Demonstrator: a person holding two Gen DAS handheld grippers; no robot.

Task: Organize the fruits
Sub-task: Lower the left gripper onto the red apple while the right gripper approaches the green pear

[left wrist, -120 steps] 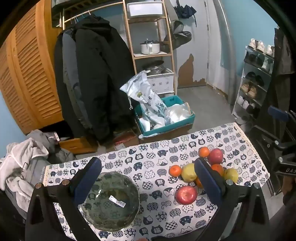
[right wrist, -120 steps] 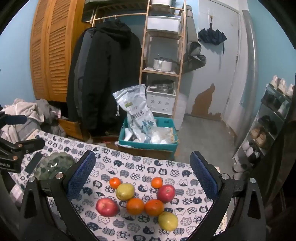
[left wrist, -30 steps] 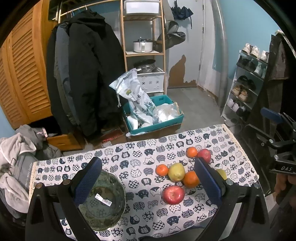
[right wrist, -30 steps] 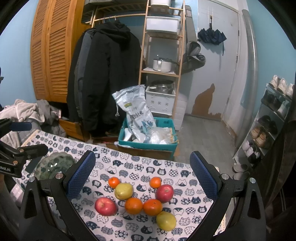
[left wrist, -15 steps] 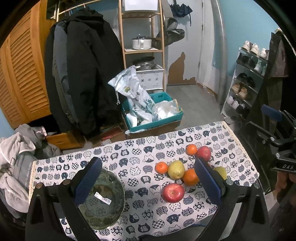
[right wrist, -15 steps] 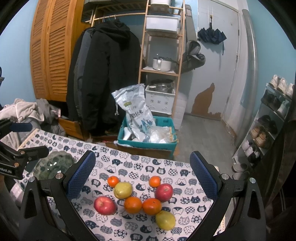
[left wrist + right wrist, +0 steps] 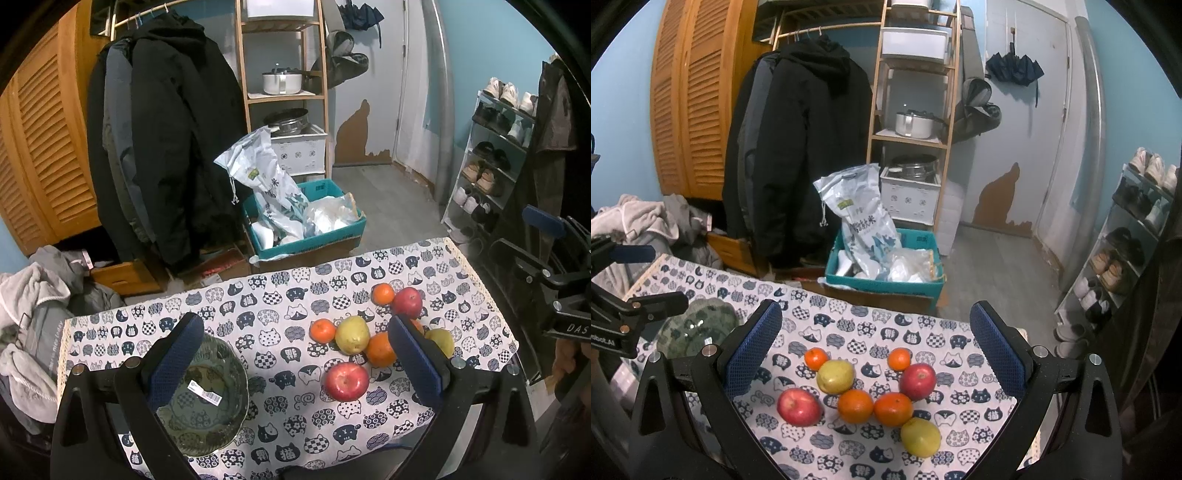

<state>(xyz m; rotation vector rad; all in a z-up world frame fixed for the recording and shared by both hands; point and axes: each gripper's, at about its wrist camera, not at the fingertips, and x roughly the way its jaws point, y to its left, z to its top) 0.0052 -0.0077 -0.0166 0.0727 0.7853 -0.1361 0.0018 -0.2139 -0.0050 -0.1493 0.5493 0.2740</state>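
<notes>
Several fruits lie grouped on the cat-print tablecloth (image 7: pixel 280 295): a red apple (image 7: pixel 346 381), a yellow pear (image 7: pixel 352 335), oranges (image 7: pixel 380 350), a second red apple (image 7: pixel 407 302) and a second pear (image 7: pixel 920 436). A green glass bowl (image 7: pixel 207 398) with a barcode sticker sits at the left, holding no fruit. My left gripper (image 7: pixel 295 354) is open and empty above the cloth, between bowl and fruit. My right gripper (image 7: pixel 875 343) is open and empty above the fruit group (image 7: pixel 855 405). The bowl also shows in the right wrist view (image 7: pixel 698 326).
Beyond the table's far edge stand a teal crate (image 7: pixel 306 236) with bags, a wooden shelf (image 7: pixel 284 92), hanging black coats (image 7: pixel 173 147) and a shoe rack (image 7: pixel 491 162). A heap of clothes (image 7: pixel 33 317) lies at the left.
Both grippers have drifted slightly; the left view has shifted a little so the fruit and bowl sit marginally lower. Nothing was grasped or moved on the table.
</notes>
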